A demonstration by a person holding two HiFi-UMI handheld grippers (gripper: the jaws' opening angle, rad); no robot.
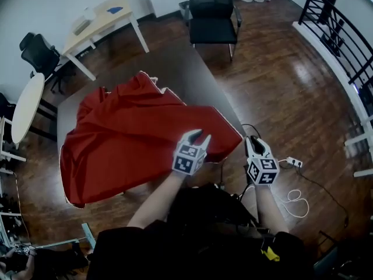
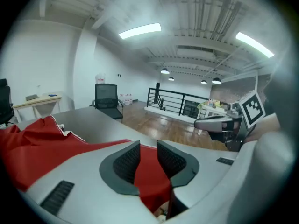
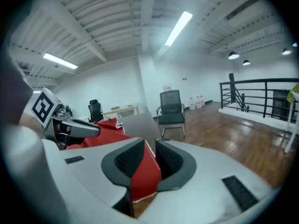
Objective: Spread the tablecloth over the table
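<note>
Left hand-held gripper (image 2: 148,155): I have its jaws closed narrowly on a fold of the red tablecloth (image 1: 134,139). The cloth runs up between the two ribbed pads and out over the front of the jaws.
Right hand-held gripper (image 3: 145,160): it is clamped on the cloth too. A red strip stands between its pads and hangs down below them, with a pale hem showing at the edge.
Where I hold: in the head view my left one grips the near edge of the cloth. My right one sits just to the right of it, at the near right corner.
Tablecloth: it lies rumpled over the near and left part of the grey counter (image 1: 195,77). It is bunched into a ridge along its far side and hangs over the counter's left and near edges.
Counter: the far right part is bare grey.
My arms: both reach forward from dark sleeves, the marker cubes facing up.
Beyond the counter: a black office chair (image 1: 213,16) stands at the far end on the wooden floor (image 1: 274,80).
Far left: a light wooden desk (image 1: 105,22) stands there, with a round white table (image 1: 26,107) nearer at the left edge.
Right side: a black railing (image 1: 341,31) runs along the floor's edge.
Floor by my right: a white cable (image 1: 297,202) lies coiled.
</note>
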